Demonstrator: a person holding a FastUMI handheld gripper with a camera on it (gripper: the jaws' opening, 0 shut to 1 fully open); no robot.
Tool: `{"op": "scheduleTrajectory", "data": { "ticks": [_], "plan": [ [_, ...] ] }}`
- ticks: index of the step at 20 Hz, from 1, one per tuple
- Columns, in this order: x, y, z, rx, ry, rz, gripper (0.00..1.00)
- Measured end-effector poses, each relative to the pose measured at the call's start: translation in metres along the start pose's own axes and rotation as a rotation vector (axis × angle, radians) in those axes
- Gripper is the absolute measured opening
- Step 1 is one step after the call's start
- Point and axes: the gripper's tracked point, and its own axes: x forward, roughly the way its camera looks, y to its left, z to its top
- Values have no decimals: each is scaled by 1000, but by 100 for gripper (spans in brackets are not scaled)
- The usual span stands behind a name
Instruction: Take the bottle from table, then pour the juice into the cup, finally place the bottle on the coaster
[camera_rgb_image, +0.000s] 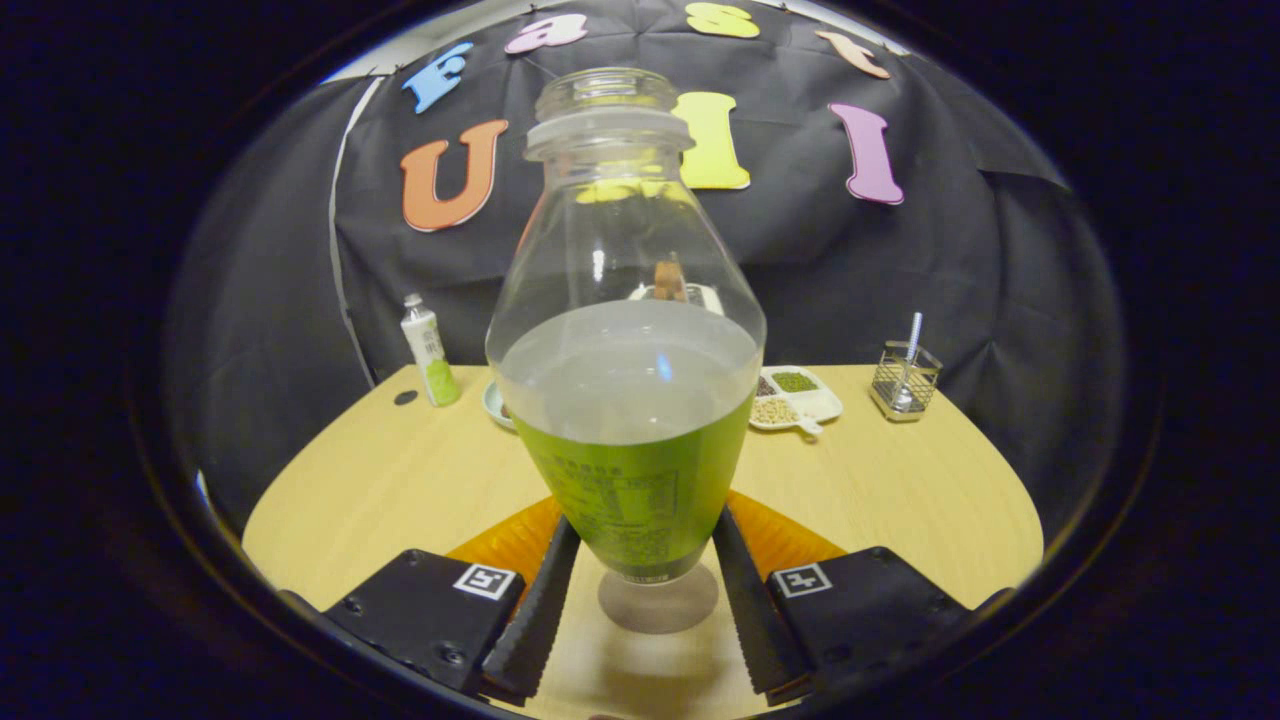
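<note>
A clear, uncapped bottle (630, 400) with a green label stands upright between my fingers, about half full of cloudy juice. My gripper (643, 520) is shut on its lower, labelled part, one finger pressing on each side. An orange coaster (795, 542) lies on the wooden table (380, 490) just behind the bottle, showing on both sides of it. A grey shadow lies on the table under the bottle's base. The rim of a pale dish (495, 405) peeks out left of the bottle, further back. Something small and brown shows blurred through the glass; I cannot tell what it is.
At the table's back left stands a small bottle (428, 350) with a green label, a dark spot (405, 397) beside it. Right of my bottle lies a white divided dish (800, 400) of beans. A wire holder (903, 380) with a utensil stands at the back right.
</note>
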Motion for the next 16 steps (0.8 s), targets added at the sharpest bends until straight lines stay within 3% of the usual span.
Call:
{"op": "scheduleTrajectory", "data": {
  "ticks": [6, 16],
  "plan": [
    [25, -8, -22, -11, 24, -23, 79],
    [38, -4, -52, -27, 86, 17, 81]
  ]
}}
